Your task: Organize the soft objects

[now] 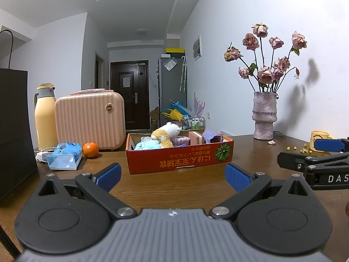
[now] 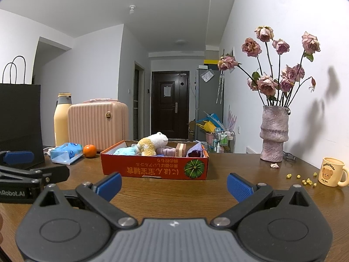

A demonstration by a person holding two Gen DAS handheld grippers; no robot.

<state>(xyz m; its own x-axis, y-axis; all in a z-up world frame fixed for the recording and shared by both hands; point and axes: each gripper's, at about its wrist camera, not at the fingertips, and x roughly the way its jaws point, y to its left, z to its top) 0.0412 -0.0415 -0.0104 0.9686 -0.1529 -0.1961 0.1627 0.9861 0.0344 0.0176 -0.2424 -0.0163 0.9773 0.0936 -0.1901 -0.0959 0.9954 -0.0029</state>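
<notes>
The box [image 1: 180, 152] of soft toys [image 1: 165, 135] was seen at mid-table, straight ahead of both tongs, left [image 1: 172, 174] and right [image 2: 173, 184], which were held wide apart and empty, about equally near.

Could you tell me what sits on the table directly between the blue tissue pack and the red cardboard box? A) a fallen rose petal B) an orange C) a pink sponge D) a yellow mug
B: the orange rests on the wooden table just right of the blue tissue pack and left of the red cardboard box, in front of the pink case.
</notes>
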